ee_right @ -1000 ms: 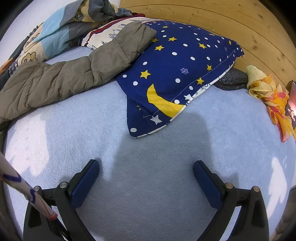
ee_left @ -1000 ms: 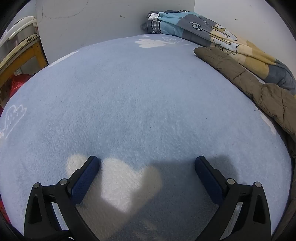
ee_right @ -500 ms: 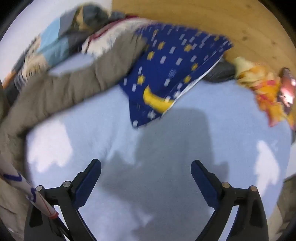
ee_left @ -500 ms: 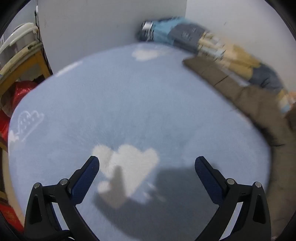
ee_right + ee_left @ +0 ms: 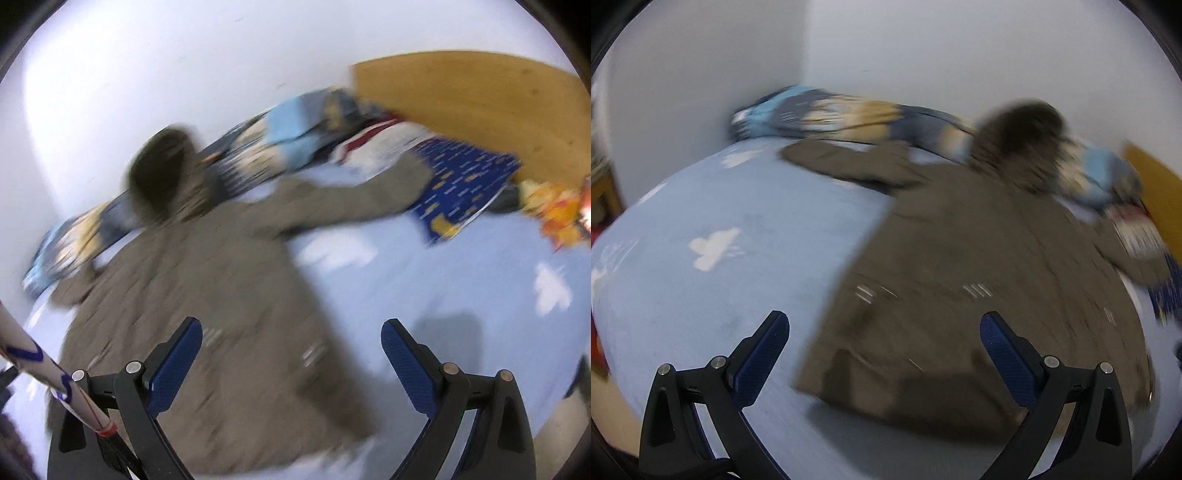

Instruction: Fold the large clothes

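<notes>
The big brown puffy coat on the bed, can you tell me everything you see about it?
The big brown puffy coat looks quilted and padded, olive-brown, with a dark furry hood at the top. It lies spread out flat on the light blue cloud-print blanket, both sleeves stretched sideways. One sleeve reaches the navy star pillow. Both grippers are open and hold nothing. The pictures are blurred.

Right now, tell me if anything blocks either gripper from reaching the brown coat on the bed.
Nothing visible does. The brown coat lies spread flat on the blue bedcover, directly ahead of the left gripper and right gripper, both with jaws open and empty. The pillow and quilt lie beyond it.
</notes>
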Action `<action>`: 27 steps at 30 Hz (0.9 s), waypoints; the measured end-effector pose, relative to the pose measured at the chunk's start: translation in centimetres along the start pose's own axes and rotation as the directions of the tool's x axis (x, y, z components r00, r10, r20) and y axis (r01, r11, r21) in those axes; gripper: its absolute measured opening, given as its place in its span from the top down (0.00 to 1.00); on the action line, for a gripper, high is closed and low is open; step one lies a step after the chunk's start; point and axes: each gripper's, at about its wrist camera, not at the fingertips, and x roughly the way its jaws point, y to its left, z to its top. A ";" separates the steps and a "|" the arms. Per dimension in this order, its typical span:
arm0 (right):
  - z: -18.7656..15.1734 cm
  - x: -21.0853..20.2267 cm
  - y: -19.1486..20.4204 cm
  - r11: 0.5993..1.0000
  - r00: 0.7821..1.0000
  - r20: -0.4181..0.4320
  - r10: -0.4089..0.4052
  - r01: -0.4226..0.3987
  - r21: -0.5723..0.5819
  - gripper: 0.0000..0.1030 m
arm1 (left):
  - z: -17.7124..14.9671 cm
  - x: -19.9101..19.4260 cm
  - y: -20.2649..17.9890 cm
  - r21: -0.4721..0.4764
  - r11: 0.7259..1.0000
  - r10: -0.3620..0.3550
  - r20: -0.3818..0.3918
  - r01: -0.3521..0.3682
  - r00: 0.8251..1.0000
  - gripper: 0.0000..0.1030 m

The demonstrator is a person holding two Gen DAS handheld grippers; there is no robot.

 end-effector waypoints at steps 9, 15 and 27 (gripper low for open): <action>-6.1 0.0 6.5 0.964 0.994 -0.069 0.082 -0.097 -0.246 0.15 | -3.1 -1.4 -4.9 0.188 0.981 -0.052 -0.003 0.052 0.999 0.00; -5.8 0.0 6.2 0.970 0.996 -0.070 0.059 -0.074 -0.233 0.15 | -3.8 -1.5 -5.3 0.196 0.980 -0.047 0.003 0.045 0.999 0.00; -5.6 0.5 5.5 0.971 0.995 -0.094 0.045 -0.066 -0.229 0.15 | -3.7 -0.5 -4.7 0.163 0.986 -0.041 -0.037 0.046 0.998 0.00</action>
